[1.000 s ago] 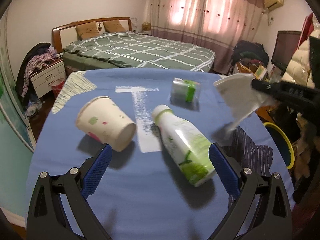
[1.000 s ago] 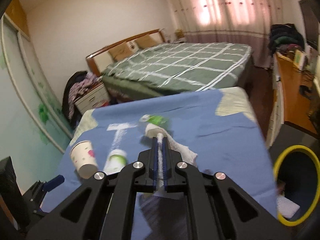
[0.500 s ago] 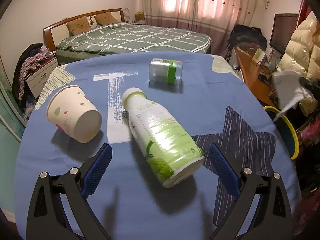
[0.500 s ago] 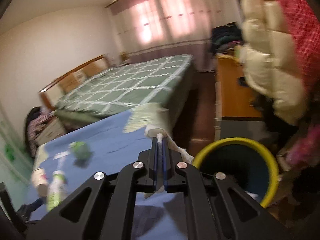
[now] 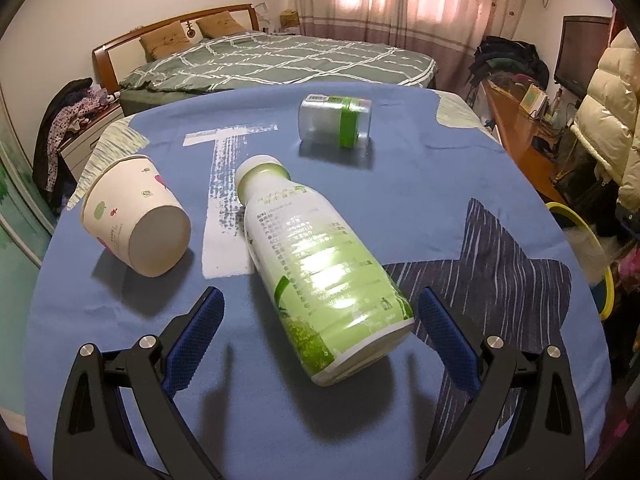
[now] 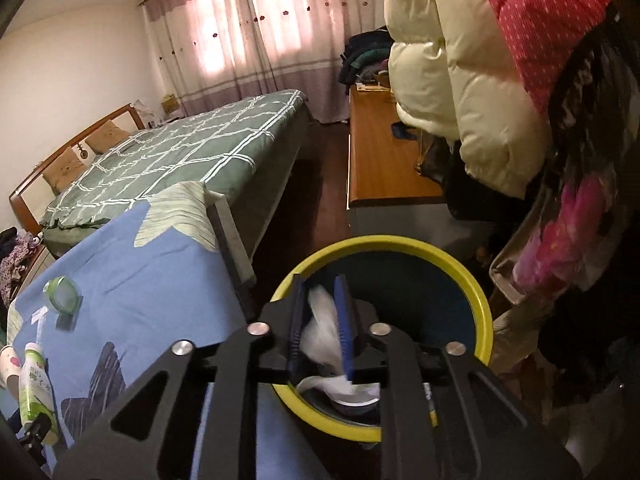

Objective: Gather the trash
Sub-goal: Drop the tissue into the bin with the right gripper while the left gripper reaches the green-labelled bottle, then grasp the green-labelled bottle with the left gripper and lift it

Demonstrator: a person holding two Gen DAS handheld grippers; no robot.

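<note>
The bin (image 6: 478, 300) beside the table is round, with a thick yellow rim and a dark blue inside. White crumpled trash and what looks like a pale lid or cup lie at its bottom. The right gripper (image 6: 322, 330) hangs over the bin's mouth, its blue pads a little apart. A blurred white tissue (image 6: 320, 332) sits in the gap between them; whether the pads touch it cannot be told.

On the table, a blue cloth (image 5: 420, 184) with a dark striped star and a white printed T covers the top. A plastic bottle (image 5: 316, 268) lies on its side there, white with a glossy green label and a white cap, its base toward the camera. The left gripper (image 5: 320, 320) is spread wide, its ribbed blue pads either side of the bottle's base, touching nothing. A paper cup (image 5: 136, 220) with small fruit prints lies on its side to the left, flat bottom facing the camera. Farther back lies a small clear jar (image 5: 334, 120) with a green band, also tipped over.
</note>
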